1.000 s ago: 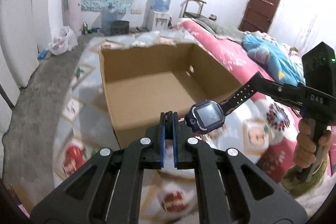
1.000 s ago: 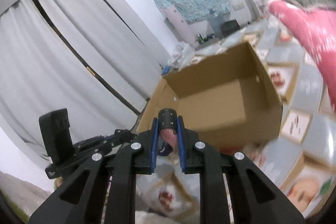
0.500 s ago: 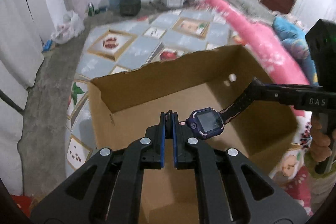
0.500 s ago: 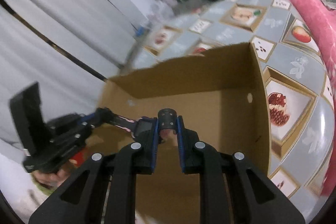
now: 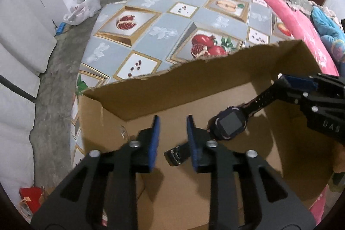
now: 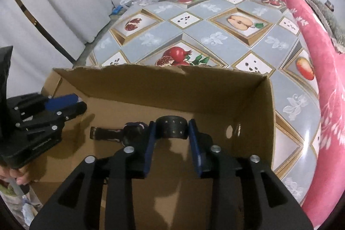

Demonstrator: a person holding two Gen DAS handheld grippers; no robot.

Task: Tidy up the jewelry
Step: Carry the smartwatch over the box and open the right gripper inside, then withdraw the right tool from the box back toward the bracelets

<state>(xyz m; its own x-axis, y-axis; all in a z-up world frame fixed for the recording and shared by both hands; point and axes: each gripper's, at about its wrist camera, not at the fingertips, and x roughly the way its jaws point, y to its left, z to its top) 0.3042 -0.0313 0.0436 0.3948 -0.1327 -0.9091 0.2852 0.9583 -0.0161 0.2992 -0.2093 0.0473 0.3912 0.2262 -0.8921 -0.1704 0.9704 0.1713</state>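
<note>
Currently, left hand-held gripper (image 5: 173,130): I see its blue pads spread wide apart, gripping nothing, low in the centre of the left wrist view and over the inside of the box.
Right hand-held gripper (image 6: 171,123): also spread; the holed end of the strap curls up between its two pads, and I cannot tell whether either pad touches it.
Watch (image 5: 229,125): dark, with a square face, inside the box; from the face one strap runs toward the upper right of the left wrist view to the right hand-held gripper, and the buckle end shows in the gap between the left pads.
Box (image 6: 172,83): open brown cardboard with a ragged top edge on the far wall, standing on the table.
Table (image 6: 194,29): covered by a grey-blue cloth printed with pomegranates and apples, filling the upper half of both views.
</note>
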